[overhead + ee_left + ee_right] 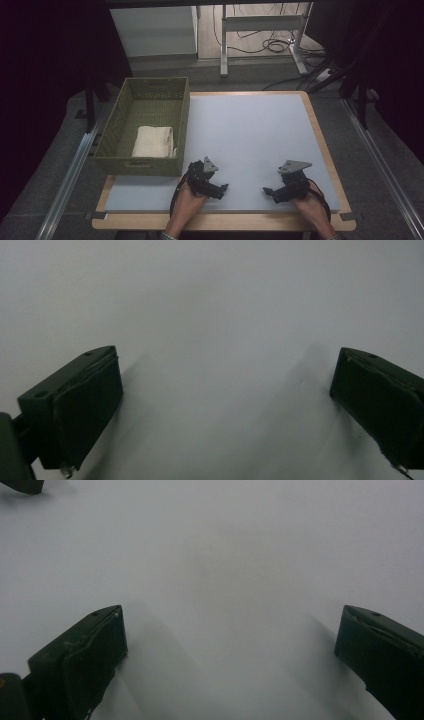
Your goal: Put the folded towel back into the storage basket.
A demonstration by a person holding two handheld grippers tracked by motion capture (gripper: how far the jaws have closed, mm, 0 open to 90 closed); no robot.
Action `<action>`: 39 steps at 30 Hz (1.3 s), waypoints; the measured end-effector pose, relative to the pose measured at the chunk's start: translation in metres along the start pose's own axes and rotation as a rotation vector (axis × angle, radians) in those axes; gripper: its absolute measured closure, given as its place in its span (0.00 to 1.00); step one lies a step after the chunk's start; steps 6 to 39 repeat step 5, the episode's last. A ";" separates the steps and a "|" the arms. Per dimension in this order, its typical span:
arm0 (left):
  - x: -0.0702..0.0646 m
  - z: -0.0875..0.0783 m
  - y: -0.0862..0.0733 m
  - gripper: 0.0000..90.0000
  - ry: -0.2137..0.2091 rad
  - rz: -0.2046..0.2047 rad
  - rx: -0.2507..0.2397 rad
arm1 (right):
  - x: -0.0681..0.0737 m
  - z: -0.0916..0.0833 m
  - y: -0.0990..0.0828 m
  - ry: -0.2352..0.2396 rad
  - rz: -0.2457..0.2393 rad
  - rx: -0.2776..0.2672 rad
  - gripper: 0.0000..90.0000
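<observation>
Woven basket (120, 131), soft cloth towel (153, 142), smooth matt mat (250, 130), wooden table edge (327, 150)

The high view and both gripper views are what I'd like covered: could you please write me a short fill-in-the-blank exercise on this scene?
1. The folded cream cloth lies inside the woven green ____.
2. The woven green basket stands at the table's ____ side in the high view.
3. The jaws of the left gripper and the right gripper stand ____, holding nothing.
4. Both grippers rest on the pale grey ____.

Missing words: basket; left; open; mat
</observation>
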State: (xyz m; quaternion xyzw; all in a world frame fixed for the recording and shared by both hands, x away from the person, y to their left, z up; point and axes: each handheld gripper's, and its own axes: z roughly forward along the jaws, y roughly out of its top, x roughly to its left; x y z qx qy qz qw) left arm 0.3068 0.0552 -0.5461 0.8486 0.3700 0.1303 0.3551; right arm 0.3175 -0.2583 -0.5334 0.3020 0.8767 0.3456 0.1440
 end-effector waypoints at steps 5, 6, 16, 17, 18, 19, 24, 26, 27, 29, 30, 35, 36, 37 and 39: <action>-0.001 0.000 0.000 0.01 0.003 0.004 0.001 | 0.000 0.000 0.000 -0.001 -0.003 -0.001 0.00; -0.001 0.000 0.000 0.01 0.003 0.004 0.001 | 0.000 0.000 0.000 -0.001 -0.003 -0.001 0.00; -0.001 0.000 0.000 0.01 0.003 0.004 0.001 | 0.000 0.000 0.000 -0.001 -0.003 -0.001 0.00; -0.001 0.000 0.000 0.01 0.003 0.004 0.001 | 0.000 0.000 0.000 -0.001 -0.003 -0.001 0.00; -0.001 0.000 0.000 0.01 0.003 0.004 0.001 | 0.000 0.000 0.000 -0.001 -0.003 -0.001 0.00; -0.001 0.000 0.000 0.01 0.003 0.004 0.001 | 0.000 0.000 0.000 -0.001 -0.003 -0.001 0.00; -0.001 0.000 0.000 0.01 0.003 0.004 0.001 | 0.000 0.000 0.000 -0.001 -0.003 -0.001 0.00; -0.001 0.000 0.000 0.01 0.003 0.004 0.001 | 0.000 0.000 0.000 -0.001 -0.003 -0.001 0.00; -0.001 0.000 0.000 0.01 0.003 0.004 0.001 | 0.000 0.000 0.000 -0.001 -0.003 -0.001 0.00; -0.001 0.000 0.000 0.01 0.003 0.004 0.001 | 0.000 0.000 0.000 -0.001 -0.003 -0.001 0.00; -0.001 0.000 0.000 0.01 0.003 0.004 0.001 | 0.000 0.000 0.000 -0.001 -0.003 -0.001 0.00; -0.001 0.000 0.000 0.01 0.003 0.004 0.001 | 0.000 0.000 0.000 -0.001 -0.003 -0.001 0.00; -0.001 0.000 0.000 0.01 0.003 0.004 0.001 | 0.000 0.000 0.000 -0.001 -0.003 -0.001 0.00; -0.001 0.000 0.000 0.01 0.003 0.004 0.001 | 0.000 0.000 0.000 -0.001 -0.003 -0.001 0.00; -0.001 0.000 0.000 0.01 0.003 0.004 0.001 | 0.000 0.000 0.000 -0.001 -0.003 -0.001 0.00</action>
